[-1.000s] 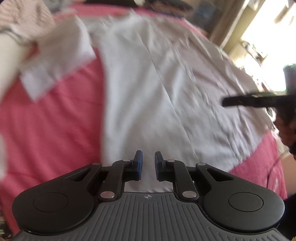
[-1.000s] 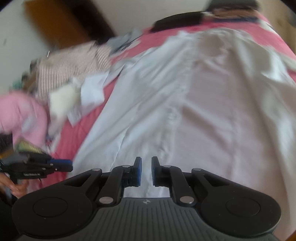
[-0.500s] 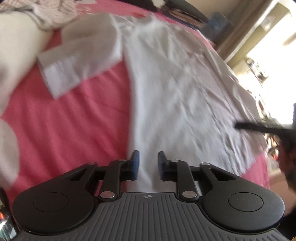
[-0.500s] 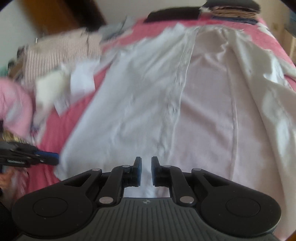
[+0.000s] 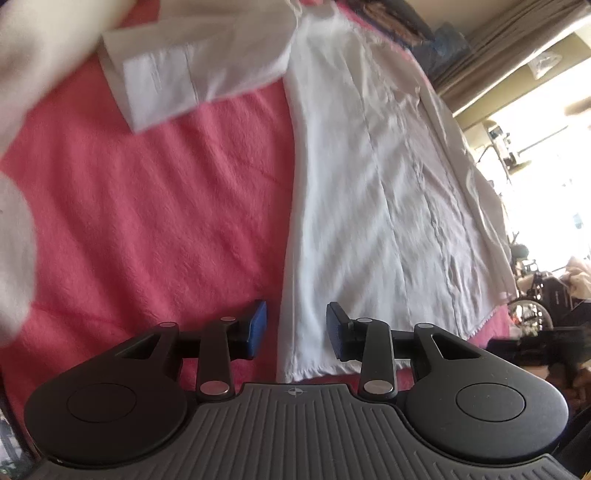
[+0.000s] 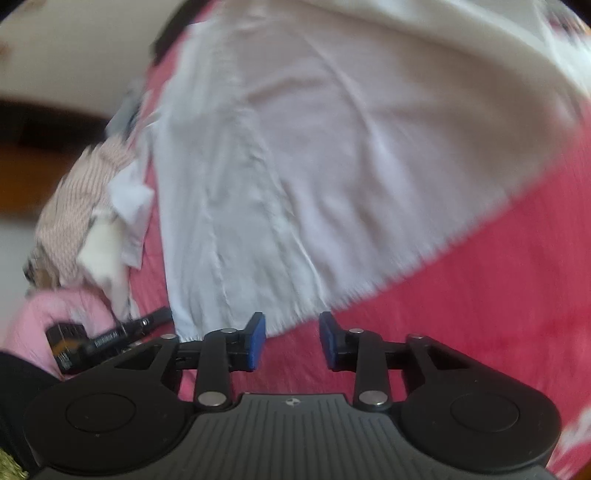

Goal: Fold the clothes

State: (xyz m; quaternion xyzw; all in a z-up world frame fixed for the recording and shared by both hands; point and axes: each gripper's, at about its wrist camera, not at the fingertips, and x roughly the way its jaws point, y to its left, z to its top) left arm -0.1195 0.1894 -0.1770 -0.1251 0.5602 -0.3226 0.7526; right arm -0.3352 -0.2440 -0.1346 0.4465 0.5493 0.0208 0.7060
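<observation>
A white button-up shirt [image 5: 369,192] lies spread flat on a pink bedspread [image 5: 147,221], its sleeve [image 5: 192,70] stretched out to the left. My left gripper [image 5: 296,328] hovers over the shirt's lower left hem corner, jaws opening, the corner showing between the pads but not pinched. In the right wrist view the same shirt [image 6: 295,147] fills the middle. My right gripper [image 6: 291,339] sits over the bedspread [image 6: 480,295] just below the shirt's ragged hem, jaws opening with nothing between them. The other gripper [image 6: 110,338] shows at lower left.
A heap of striped and cream clothes [image 6: 81,206] lies left of the shirt, with a pink garment [image 6: 48,317] below it. A cream cloth [image 5: 33,59] fills the left view's upper left. A bright window and wheelchairs [image 5: 532,291] are at the far right. Dark folded items [image 5: 391,22] sit beyond the collar.
Both grippers' jaws have spread apart from nearly shut. The left view slid toward the shirt's left hem corner. The right view rolled and shifted to the hem edge over the bedspread.
</observation>
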